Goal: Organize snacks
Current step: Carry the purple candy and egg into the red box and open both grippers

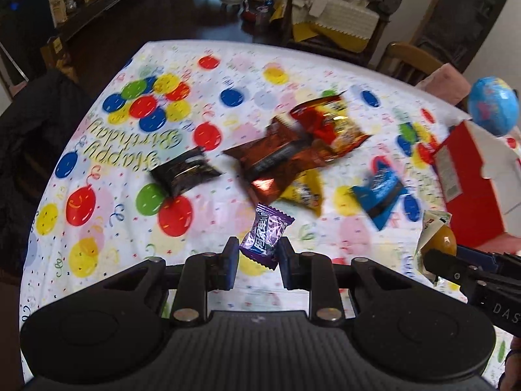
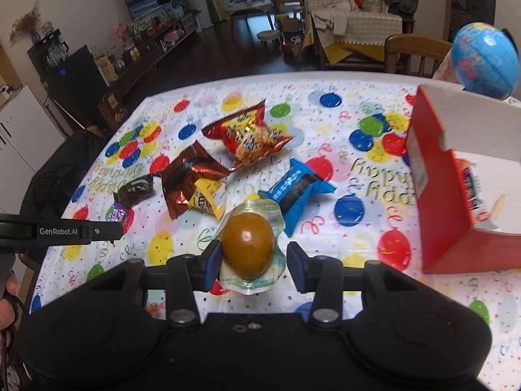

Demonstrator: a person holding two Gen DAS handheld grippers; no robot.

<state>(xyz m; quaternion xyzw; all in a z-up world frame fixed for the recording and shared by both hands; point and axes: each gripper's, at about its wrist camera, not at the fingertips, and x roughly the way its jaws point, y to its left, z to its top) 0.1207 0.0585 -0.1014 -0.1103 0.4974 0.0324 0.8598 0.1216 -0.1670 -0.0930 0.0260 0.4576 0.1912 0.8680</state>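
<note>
The left hand-held gripper [image 1: 258, 257] pinches a purple candy [image 1: 266, 235] tight. The right hand-held gripper [image 2: 252, 260] sits half open around a packed brown egg [image 2: 247, 245], one finger touching it. Squeeze gently, lift straight up, then carry both over to the red box [image 2: 456, 202] farther along the counter [image 2: 342, 114].

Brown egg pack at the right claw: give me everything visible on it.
The egg pack is a glossy brown egg sealed in clear, crinkled plastic with pale green print around its rim. It sits between the fingers of the right claw: the left finger touches it, while the right finger stands apart, so a firm grip isn't confirmed. The left wrist view shows it at that claw's tip, above the tablecloth.
</note>
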